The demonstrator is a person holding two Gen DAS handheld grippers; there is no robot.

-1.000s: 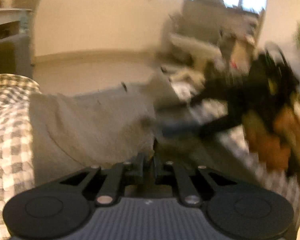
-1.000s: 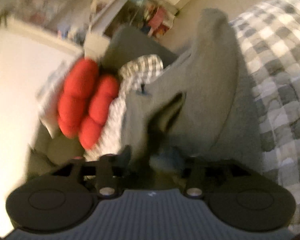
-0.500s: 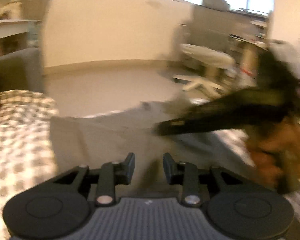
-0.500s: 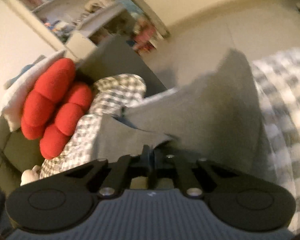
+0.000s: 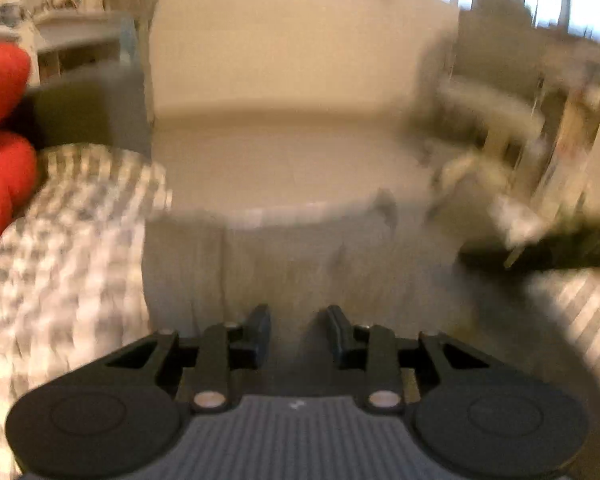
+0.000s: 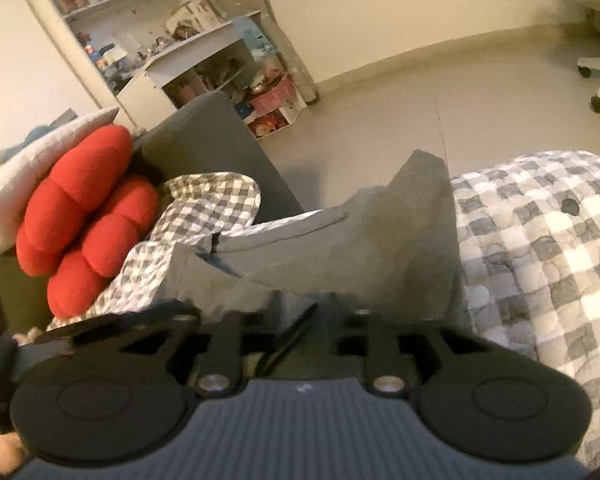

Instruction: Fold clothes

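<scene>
A grey garment (image 5: 300,264) lies on a grey-and-white checked bedspread (image 5: 68,260), its far edge at the bed's edge. My left gripper (image 5: 298,328) hovers over the garment's near part, open, with nothing between its fingers. In the right wrist view the same garment (image 6: 380,240) shows a flap folded over itself and a raised corner. My right gripper (image 6: 300,312) sits at its near edge with its jaws opening. The cloth covers its fingertips and a loose dark fold hangs in the gap. In the left wrist view the right gripper (image 5: 560,252) is a dark blur at the right.
A red lobed cushion (image 6: 84,220) and a white pillow (image 6: 40,160) lean at the left, beside a dark grey headboard (image 6: 208,140). Beyond the bedspread (image 6: 540,248) is bare floor, with a cluttered white shelf (image 6: 188,72) and an office chair base (image 6: 596,80).
My left gripper let go of the grey cloth, opened and swung left. My right gripper closed at the garment's edge half a second ago and its jaws now stand apart; a flap lies folded over.
</scene>
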